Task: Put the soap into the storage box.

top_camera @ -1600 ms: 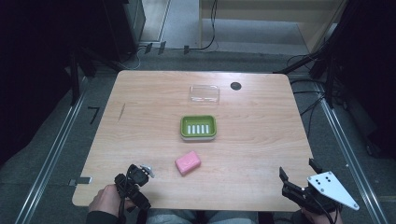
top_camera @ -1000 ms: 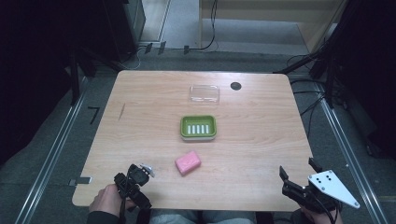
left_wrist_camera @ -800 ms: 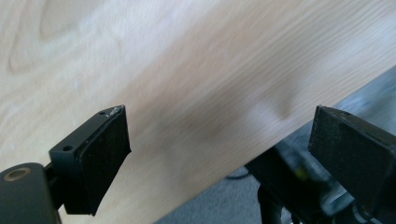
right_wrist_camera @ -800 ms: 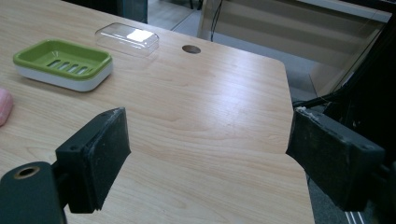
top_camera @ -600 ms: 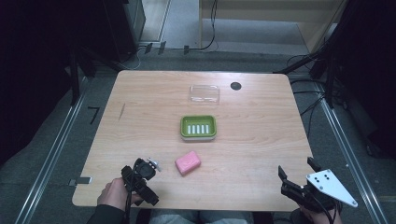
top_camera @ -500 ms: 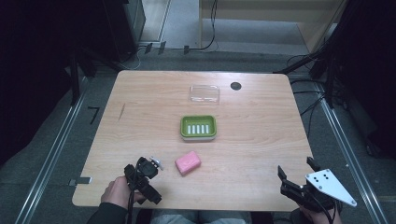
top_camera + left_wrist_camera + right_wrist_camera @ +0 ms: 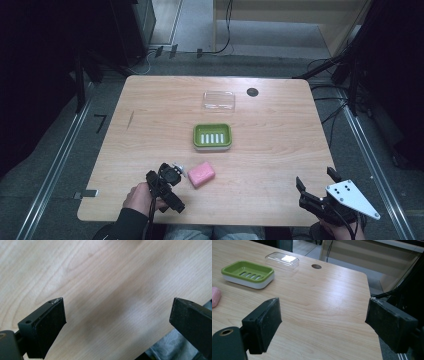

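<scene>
Wooden bench [image 7: 280, 145], high view. Green soap dish [image 7: 212, 136] with white slotted insert sits near the centre. Clear plastic lid [image 7: 219, 100] lies at 12 o'clock from the dish, apart from it, flat on the bench. Small dark round hole [image 7: 252, 92] in the benchtop just at 3 o'clock of the lid. Pink soap bar [image 7: 201, 174] lies at 6–7 o'clock of the dish, apart from it, bare on the wood.

Left tool [image 7: 175, 170] is over the bench near its 6 o'clock edge, just at 9 o'clock of the soap bar, close but not touching as far as can be told. Person's left hand [image 7: 140, 198] grips it from behind, dark sleeve below. Left gripper view: jaws spread wide, nothing between them, only blurred wood grain under them; bench edge and grey cloth at lower right.

Right tool [image 7: 314, 192] is at the bench's 4–5 o'clock corner, at the edge, grey three-cornered plate [image 7: 351, 198] on top. Right gripper view: jaws wide apart, empty, bare wood between them. Same view has the dish at 10 o'clock, lid beyond it, hole next to the lid, soap bar cut off at the left edge.
</scene>
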